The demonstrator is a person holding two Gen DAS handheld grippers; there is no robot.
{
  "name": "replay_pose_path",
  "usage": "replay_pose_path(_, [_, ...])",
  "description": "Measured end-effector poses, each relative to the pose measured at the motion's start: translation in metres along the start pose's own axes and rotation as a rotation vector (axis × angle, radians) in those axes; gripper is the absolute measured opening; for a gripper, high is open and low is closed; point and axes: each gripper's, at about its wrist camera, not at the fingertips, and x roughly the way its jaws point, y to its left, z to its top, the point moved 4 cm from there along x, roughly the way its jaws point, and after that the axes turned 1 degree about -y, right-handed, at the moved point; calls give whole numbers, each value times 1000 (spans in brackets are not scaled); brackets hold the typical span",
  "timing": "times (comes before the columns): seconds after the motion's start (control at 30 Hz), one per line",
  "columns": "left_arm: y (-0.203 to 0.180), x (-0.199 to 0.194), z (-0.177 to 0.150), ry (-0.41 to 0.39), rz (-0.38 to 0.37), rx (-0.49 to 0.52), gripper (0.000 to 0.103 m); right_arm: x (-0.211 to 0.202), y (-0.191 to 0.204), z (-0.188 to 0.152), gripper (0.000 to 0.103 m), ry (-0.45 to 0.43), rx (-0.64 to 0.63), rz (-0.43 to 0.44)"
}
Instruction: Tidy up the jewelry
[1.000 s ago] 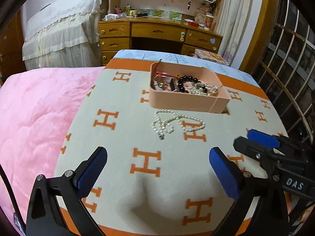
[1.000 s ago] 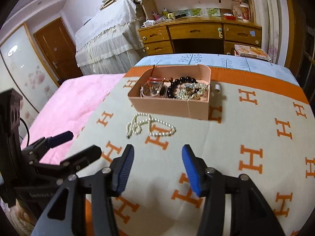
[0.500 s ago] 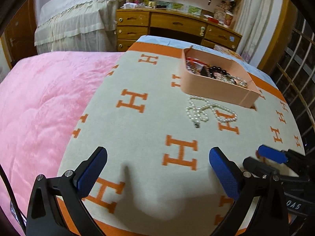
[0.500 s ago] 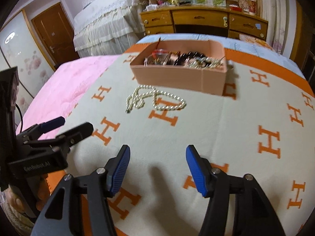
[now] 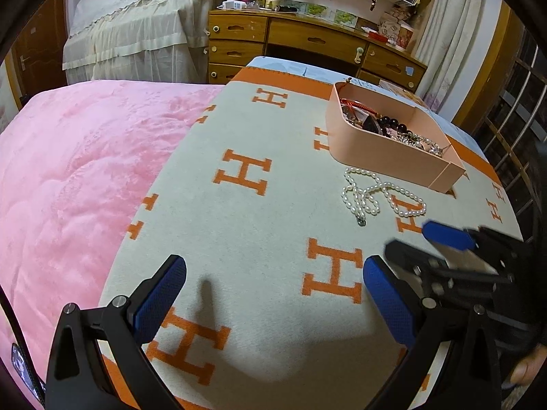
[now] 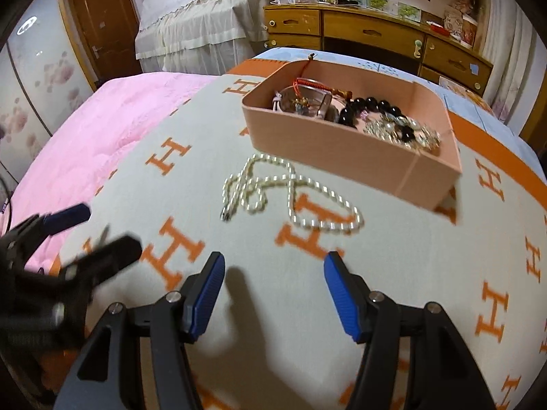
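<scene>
Pink quilt (image 5: 68, 177), H-patterned blanket (image 5: 259, 225), wooden desk (image 6: 369, 34), brown door (image 6: 102, 24)

Both wrist cameras looked steeply down at the blanket (image 5: 259, 225), close above it, sharing the box (image 6: 342, 147) and pearls (image 5: 379, 194).

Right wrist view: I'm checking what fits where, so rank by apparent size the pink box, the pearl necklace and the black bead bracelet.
1. Pink box
2. Pearl necklace, spread loosely; nearer the camera, so somewhat flattered
3. Black bead bracelet, partly buried in the box
</scene>
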Motion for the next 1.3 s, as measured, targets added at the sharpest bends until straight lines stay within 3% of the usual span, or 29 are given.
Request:
replay_pose_path(0.27, [8,0,2,-5,-9,-31,102,19,6,31,61,-3,42,50])
replay_pose_path(0.57, [21,-13,10,-66,-25,-73,102,35,25,44,61,-49,-85,-25])
replay_pose_path(0.8, [22,-9,10,-48,-33,-78,102,35,27,42,60,-83,-130,-32])
replay_pose_path(0.87, [21,-9,9,-44,-39,-78,102,34,25,42,53,-90,-123,-40])
replay_pose_path(0.93, [20,-9,9,-40,-44,-76,102,33,22,43,26,-95,-118,-29])
replay_pose_path(1.0, [18,-8,8,-37,-48,-73,102,32,18,44,14,-97,-114,-19])
replay_pose_path(1.3, [8,-7,4,-27,-56,-46,102,12,9,38,5,-130,-52,69])
